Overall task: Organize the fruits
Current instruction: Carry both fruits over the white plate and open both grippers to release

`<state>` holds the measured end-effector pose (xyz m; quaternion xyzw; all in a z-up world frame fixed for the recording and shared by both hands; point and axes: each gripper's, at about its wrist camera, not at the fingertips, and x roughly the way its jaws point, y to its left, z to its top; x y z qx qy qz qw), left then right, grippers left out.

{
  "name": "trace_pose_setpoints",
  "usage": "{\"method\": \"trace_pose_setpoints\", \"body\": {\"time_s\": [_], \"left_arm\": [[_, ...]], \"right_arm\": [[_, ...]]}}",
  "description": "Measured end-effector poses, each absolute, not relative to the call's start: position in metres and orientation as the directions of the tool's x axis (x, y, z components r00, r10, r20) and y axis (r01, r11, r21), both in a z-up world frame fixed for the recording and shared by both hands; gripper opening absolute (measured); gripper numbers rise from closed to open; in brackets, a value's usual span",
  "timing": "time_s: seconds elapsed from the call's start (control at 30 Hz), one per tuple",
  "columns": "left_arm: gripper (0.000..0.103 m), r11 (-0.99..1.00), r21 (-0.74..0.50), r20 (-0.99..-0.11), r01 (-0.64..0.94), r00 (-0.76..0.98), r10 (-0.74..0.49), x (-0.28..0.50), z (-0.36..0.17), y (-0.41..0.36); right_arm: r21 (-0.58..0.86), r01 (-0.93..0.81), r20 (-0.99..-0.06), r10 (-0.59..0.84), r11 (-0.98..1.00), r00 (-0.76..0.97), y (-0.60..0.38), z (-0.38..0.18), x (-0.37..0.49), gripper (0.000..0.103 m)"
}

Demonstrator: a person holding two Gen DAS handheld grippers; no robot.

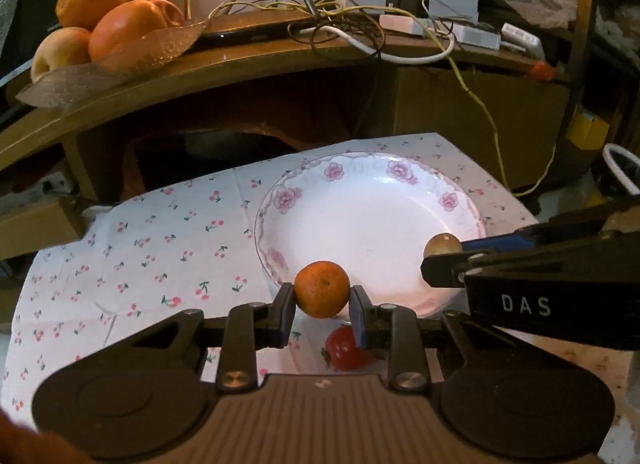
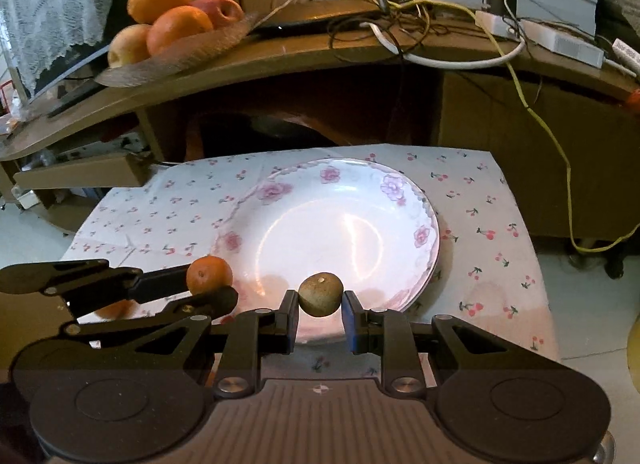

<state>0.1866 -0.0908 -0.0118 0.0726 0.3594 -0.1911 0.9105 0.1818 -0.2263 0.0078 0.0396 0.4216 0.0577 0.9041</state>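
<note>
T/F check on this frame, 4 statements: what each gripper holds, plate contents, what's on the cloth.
1. The left gripper holds a small orange fruit. True.
2. The right gripper is open with nothing in it. False: it is shut on a small brown-green fruit.
3. The plate already has fruit in it. False: no fruit lies in it.
4. A red fruit lies on the cloth below the left gripper. True.

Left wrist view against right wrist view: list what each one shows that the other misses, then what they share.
Only the left wrist view shows the red strawberry lying on the cloth under the left gripper. Only the right wrist view shows the lace curtain. Both show the small orange, the brown fruit in the right gripper, the empty floral plate and the fruit bowl.
</note>
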Motion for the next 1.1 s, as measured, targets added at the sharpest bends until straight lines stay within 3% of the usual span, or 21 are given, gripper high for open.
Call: {"method": "trace_pose_setpoints", "body": {"time_s": [0.5, 0.87, 1.1], "left_arm": [[0.034, 0.911, -0.002, -0.683, 0.412, 0.665, -0.303, 0.199, -0.015, -0.100], [0.035, 0.920, 0.016, -0.678, 0.391, 0.681, -0.277, 0.197, -0.007, -0.097], [0.037, 0.920, 0.037, -0.666, 0.390, 0.696, -0.268, 0.193, 0.000, -0.096]], "right_arm": [[0.081, -0.057, -0.771, 0.098, 0.995, 0.629, -0.233, -0.008, 0.202, 0.027], [0.066, -0.042, -0.749, 0.077, 0.997, 0.658, -0.234, -0.003, 0.201, 0.040], [0.057, -0.036, -0.733, 0.067, 0.998, 0.677, -0.233, 0.002, 0.197, 0.044]]}}
